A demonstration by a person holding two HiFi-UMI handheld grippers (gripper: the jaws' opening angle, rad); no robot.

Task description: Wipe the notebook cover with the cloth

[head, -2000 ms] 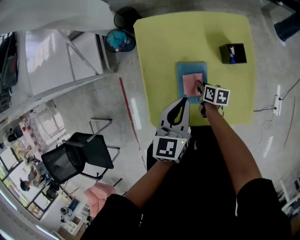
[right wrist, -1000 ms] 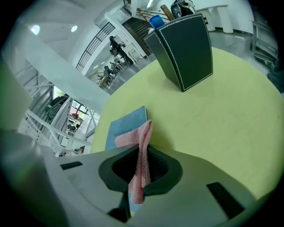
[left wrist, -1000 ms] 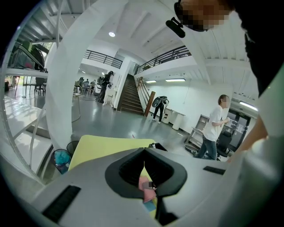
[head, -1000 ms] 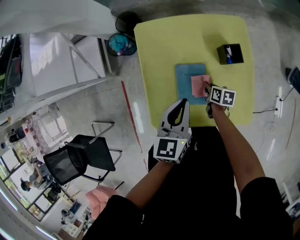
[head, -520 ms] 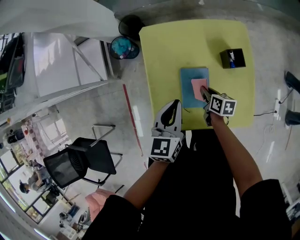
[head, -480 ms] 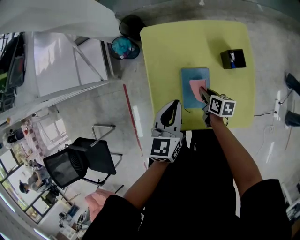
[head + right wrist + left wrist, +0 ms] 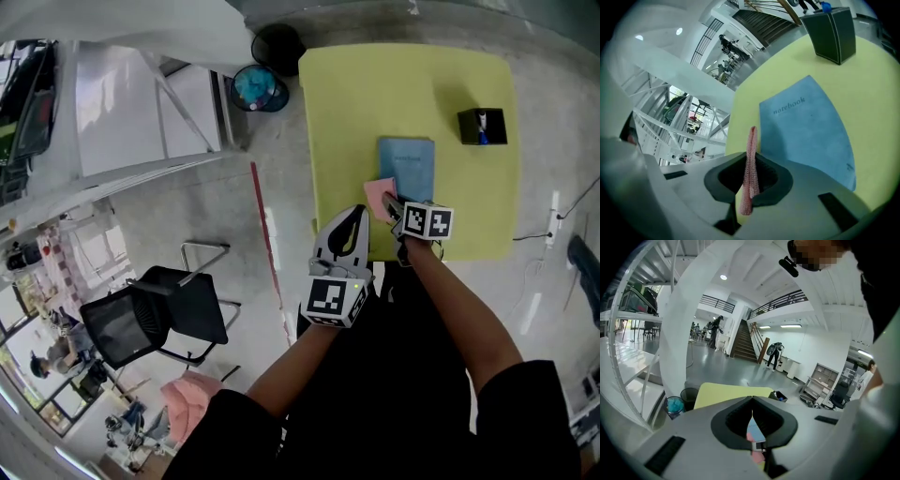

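Gripping a pink cloth [image 7: 750, 154] with the right gripper [image 7: 749, 182], jaws clamped on its lower part. Seen edge-on in the right gripper view, as a thin upright strip poking up past the jaw tips and hanging a little below them. Lying flat on the yellow table [image 7: 349, 103], a blue notebook [image 7: 406, 167], closed, cover up, with the word "notebook" printed on it. From the head view, holding the cloth just beside the notebook's near left corner, off the cover and over bare table top; impossible to tell whether touching the table. Well apart from the notebook, toward the table's far right corner, a black box [image 7: 482, 126] standing upright with something blue in it. Carrying the left gripper [image 7: 353, 217] at the table's near edge, just left of the cloth, jaws closed tip to tip with nothing between them. Through the slit below the tips in the left gripper view, only a sliver of pink and blue beyond. On the floor past the table's far left corner, a round bin [image 7: 258, 87] with a blue liner and a darker bin [image 7: 279, 44] beside it. Farther left, a black office chair [image 7: 155, 314] on the grey floor.
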